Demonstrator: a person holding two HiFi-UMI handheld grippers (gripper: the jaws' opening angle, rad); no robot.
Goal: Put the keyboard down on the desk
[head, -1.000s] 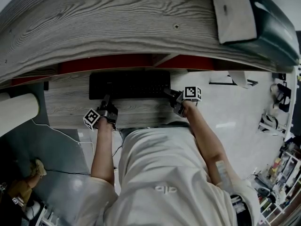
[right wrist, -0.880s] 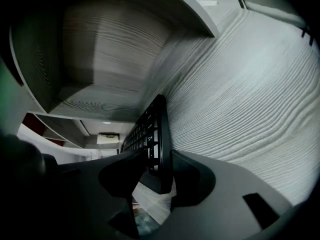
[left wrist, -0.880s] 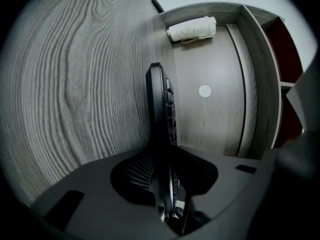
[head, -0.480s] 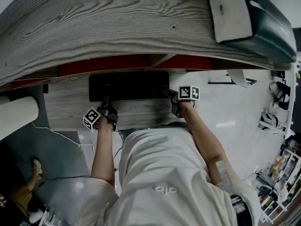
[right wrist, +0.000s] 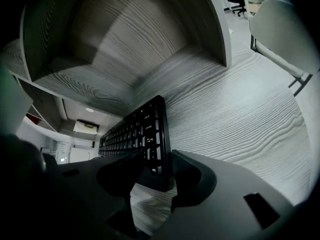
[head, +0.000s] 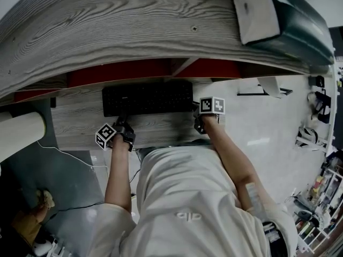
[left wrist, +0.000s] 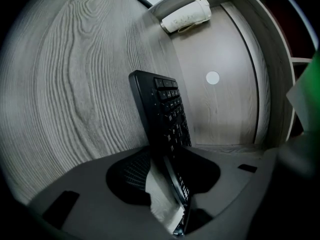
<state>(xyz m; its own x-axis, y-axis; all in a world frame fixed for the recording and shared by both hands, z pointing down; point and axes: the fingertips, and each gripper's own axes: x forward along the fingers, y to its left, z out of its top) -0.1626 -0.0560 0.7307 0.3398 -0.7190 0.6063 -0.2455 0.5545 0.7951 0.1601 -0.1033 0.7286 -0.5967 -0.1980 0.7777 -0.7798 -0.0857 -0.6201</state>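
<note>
Head view: keyboard is lying flat on the desk, at 12 o'clock from the person's chest and tucked under the overhanging shelf. Left gripper is sitting at the keyboard's 7 o'clock, on the near edge. Right gripper is sitting at its 4 o'clock corner. One tool at each end is keeping the long board level, most likely.

Left gripper view: jaws are standing spread, having just been opening. The keyboard's edge is running between them toward 12 o'clock, with a pale strip of desk showing beside the left-hand pad, so nothing is being pinched.

Right gripper view: jaws are likewise spread and have just been opening. The keyboard's corner is sitting between them unsqueezed, stretching off toward 10 o'clock. The board is bearing on the desk, so the put-down looks finished and the grips are letting go.
</note>
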